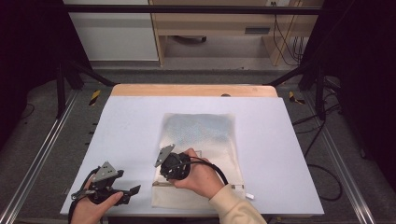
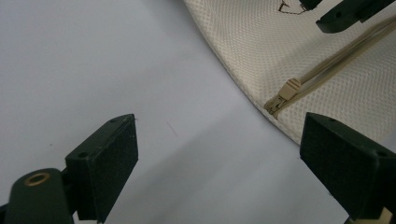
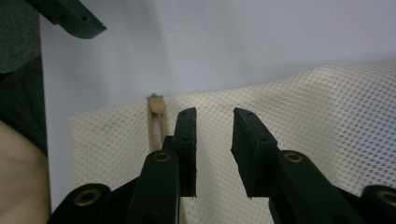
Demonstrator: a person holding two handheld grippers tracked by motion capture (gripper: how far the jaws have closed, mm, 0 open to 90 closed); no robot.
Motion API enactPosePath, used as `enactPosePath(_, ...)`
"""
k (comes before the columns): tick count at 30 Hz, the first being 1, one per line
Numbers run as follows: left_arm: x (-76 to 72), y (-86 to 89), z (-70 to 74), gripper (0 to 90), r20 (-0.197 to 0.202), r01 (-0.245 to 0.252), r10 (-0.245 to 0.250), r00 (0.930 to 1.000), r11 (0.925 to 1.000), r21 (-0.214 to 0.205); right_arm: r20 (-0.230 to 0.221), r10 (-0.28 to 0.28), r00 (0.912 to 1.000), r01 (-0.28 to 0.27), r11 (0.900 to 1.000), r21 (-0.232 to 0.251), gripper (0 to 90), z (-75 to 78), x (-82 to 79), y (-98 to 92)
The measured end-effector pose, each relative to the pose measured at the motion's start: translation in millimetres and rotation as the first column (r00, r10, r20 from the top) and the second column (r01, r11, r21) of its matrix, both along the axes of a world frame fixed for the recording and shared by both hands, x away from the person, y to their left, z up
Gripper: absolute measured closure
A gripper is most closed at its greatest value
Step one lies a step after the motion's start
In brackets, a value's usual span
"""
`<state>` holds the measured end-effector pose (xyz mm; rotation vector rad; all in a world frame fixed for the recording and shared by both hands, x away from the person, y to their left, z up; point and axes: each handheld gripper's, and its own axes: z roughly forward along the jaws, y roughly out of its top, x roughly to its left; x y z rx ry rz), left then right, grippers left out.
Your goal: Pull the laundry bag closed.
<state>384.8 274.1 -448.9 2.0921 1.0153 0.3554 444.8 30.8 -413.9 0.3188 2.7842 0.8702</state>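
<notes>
My right hand-held gripper (image 3: 214, 116) hangs over the near left corner of the mesh bag (image 1: 198, 140) lying flat on the white worktop (image 1: 130, 126), its jaws narrowed but pinching nothing, the zipper slider (image 3: 156, 103) just beside them. My left hand-held gripper (image 2: 217, 144) waits spread wide off the bag. I judge I'm lining up on the slider; next I need to shift sideways onto it

Right gripper (image 3: 214, 116): you held its jaws narrowly parted over the cream mesh bag (image 3: 317, 116), nothing visibly pinched between them. Zipper end (image 3: 157, 103): beside the left jaw, at the bag's edge. Table (image 3: 233, 42): white beyond.
</notes>
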Motion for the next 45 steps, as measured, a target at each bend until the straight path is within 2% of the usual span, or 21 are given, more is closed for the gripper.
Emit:
enactPosePath(4,-0.1,-1.4,0.0,10.6,0.029,0.001,-0.002,0.9996,0.9999,0.010,-0.018,-0.008,0.9998,0.008,0.9996,0.027,75.7,-0.9,-1.3,-2.1)
enactPosePath(5,0.6,-0.6,-0.4,10.6,0.033,-0.003,0.003,0.9995,0.9999,0.016,-0.024,-0.008,0.9997,0.008,0.9998,0.020,76.2,-1.1,-1.7,-3.0)
enactPosePath(7,2.5,1.4,-0.8,10.6,0.026,-0.022,0.021,0.9994,0.9997,0.012,-0.017,-0.012,0.9998,0.013,0.9996,0.027,78.1,-1.9,-1.5,-4.2)
enactPosePath(9,3.0,2.7,-0.4,10.6,0.024,-0.028,0.027,0.9993,0.9996,0.004,-0.032,-0.006,0.9995,0.007,0.9997,0.024,78.8,-3.4,-2.1,-4.7)
enactPosePath(15,1.1,3.2,0.5,10.9,0.016,-0.012,0.012,0.9998,0.9999,-0.001,-0.033,0.000,0.9994,0.001,0.9996,0.027,78.8,-4.0,-3.2,-4.5)
enactPosePath(19,1.9,5.3,0.8,10.7,0.011,-0.011,0.011,0.9999,0.9999,-0.001,-0.038,0.007,0.9993,-0.006,0.9989,0.046,78.3,-4.7,-3.0,-4.6)
enactPosePath(24,-0.1,11.9,4.7,10.5,0.034,-0.025,0.025,0.9991,0.9997,-0.001,-0.046,0.021,0.9987,-0.019,0.9984,0.053,77.2,-4.6,-4.7,-3.2)
enactPosePath(31,-1.5,15.2,7.5,14.2,0.032,-0.019,0.019,0.9993,0.9997,-0.015,-0.082,0.065,0.9945,-0.058,0.9946,0.086,74.7,-4.8,-6.3,6.7)
enactPosePath(36,-6.3,14.3,10.3,16.1,0.036,-0.024,0.024,0.9991,0.9996,-0.015,-0.109,0.077,0.9910,-0.072,0.9962,0.049,71.5,-15.1,-5.4,19.9)
enactPosePath(41,-11.9,11.1,9.8,16.3,0.027,-0.021,0.022,0.9994,0.9997,-0.015,-0.138,0.094,0.9859,-0.086,0.9945,0.059,69.4,-22.5,-3.9,28.5)
enactPosePath(43,-13.5,8.1,9.4,16.5,0.026,-0.018,0.019,0.9995,0.9996,-0.022,-0.139,0.094,0.9858,-0.090,0.9954,0.033,70.8,-25.8,-3.8,32.7)
enactPosePath(45,-15.4,3.9,9.1,16.8,0.028,-0.012,0.013,0.9995,0.9996,-0.024,-0.141,0.080,0.9868,-0.081,0.9967,-0.001,75.8,-28.6,-3.1,34.9)
